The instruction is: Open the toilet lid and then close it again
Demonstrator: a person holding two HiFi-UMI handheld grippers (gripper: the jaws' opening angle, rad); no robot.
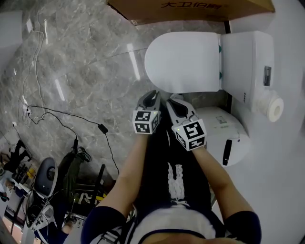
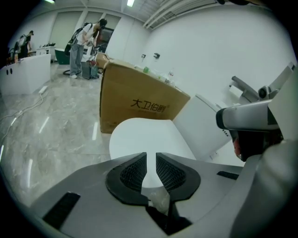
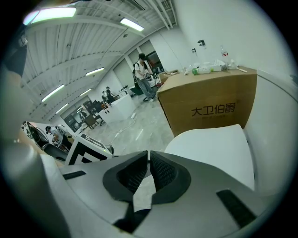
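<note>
The white toilet lid (image 1: 183,62) lies flat and closed over the bowl, in front of the tank (image 1: 248,62). Both grippers hover side by side just short of the lid's front edge, touching nothing. My left gripper (image 1: 152,97) stands slightly open, with a narrow gap between its pads and nothing in it. My right gripper (image 1: 174,101) is shut and empty. In the left gripper view the lid (image 2: 149,137) lies just beyond the left gripper (image 2: 151,155). The right gripper view has the lid (image 3: 214,148) ahead and to the right of the right gripper (image 3: 149,155).
A brown cardboard box (image 1: 190,9) stands against the toilet's far side. A paper roll (image 1: 274,107) hangs by the tank, and a round white bin (image 1: 228,136) sits beside the bowl. Cables (image 1: 62,116) and gear (image 1: 47,181) lie on the marble floor at left.
</note>
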